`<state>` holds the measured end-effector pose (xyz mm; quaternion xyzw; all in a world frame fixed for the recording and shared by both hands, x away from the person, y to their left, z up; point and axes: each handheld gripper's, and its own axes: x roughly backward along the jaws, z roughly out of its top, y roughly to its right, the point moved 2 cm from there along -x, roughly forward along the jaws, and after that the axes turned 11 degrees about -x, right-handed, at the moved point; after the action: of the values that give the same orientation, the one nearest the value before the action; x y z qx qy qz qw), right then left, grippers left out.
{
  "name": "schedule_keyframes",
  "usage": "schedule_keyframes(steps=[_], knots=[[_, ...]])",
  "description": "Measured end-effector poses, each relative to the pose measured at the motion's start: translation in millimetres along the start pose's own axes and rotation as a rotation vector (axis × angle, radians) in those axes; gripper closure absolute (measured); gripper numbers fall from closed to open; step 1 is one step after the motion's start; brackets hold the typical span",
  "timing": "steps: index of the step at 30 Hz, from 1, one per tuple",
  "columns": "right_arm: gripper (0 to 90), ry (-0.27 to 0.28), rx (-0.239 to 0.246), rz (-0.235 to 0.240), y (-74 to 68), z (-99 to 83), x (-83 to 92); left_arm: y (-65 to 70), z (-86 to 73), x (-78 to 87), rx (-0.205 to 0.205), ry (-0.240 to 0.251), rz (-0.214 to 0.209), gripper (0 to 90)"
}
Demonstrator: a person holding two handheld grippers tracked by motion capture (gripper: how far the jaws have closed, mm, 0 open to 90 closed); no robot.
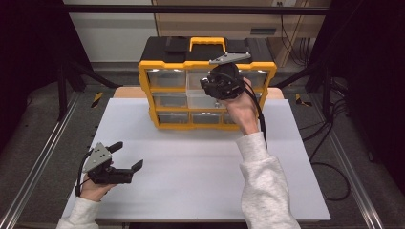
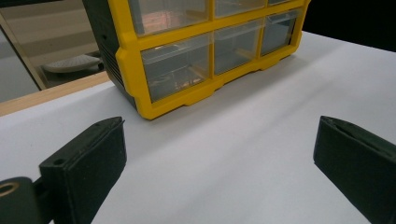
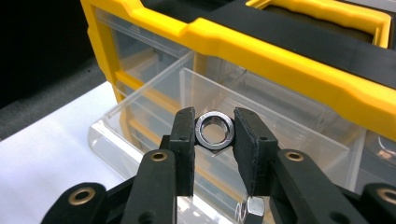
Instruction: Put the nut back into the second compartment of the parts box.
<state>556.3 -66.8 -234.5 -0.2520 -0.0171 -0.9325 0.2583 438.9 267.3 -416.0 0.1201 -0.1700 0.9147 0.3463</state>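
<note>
Right gripper (image 3: 214,133) pinching steel nut (image 3: 214,130) by flat sides over open drawer (image 3: 140,135); small, hard, slippery. Left gripper (image 2: 219,158) jaws gaping, empty.

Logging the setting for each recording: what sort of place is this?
Probably a lab or workshop test bench: a white table framed by metal rails, loose cables on grey floor, and a yellow parts organiser with clear drawers.

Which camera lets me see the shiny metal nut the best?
The right gripper view. There the nut sits close up, pinched between the right gripper's two black jaws above an open clear drawer. In the high view the hand and gripper cover that spot. The left gripper view looks at the yellow drawer box instead.
</note>
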Motion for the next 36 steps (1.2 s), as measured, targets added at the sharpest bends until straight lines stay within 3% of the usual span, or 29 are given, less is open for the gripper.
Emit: schedule_keyframes(steps=[16,20,23,32,36], knots=[[69.1,-0.015,-0.015,-0.025,2.0,0.4,-5.9,0.3,-0.3,-0.8,-0.001,-0.002,-0.001,2.0],[64.4,-0.007,-0.013,-0.015,2.2,0.7,-5.2,0.2,-0.3,-0.6,0.000,-0.002,-0.001,2.0],[57.6,0.014,-0.014,-0.009,1.8,0.9,-2.8,0.0,0.1,-0.2,-0.001,0.001,-0.001,2.0],[22.9,0.130,0.011,0.046,-1.5,-4.5,18.1,0.7,0.4,-0.4,-0.004,-0.002,-0.002,2.0],[11.5,0.146,0.018,0.021,-0.1,-11.2,24.8,0.7,0.2,-0.5,-0.003,-0.003,-0.001,1.9]])
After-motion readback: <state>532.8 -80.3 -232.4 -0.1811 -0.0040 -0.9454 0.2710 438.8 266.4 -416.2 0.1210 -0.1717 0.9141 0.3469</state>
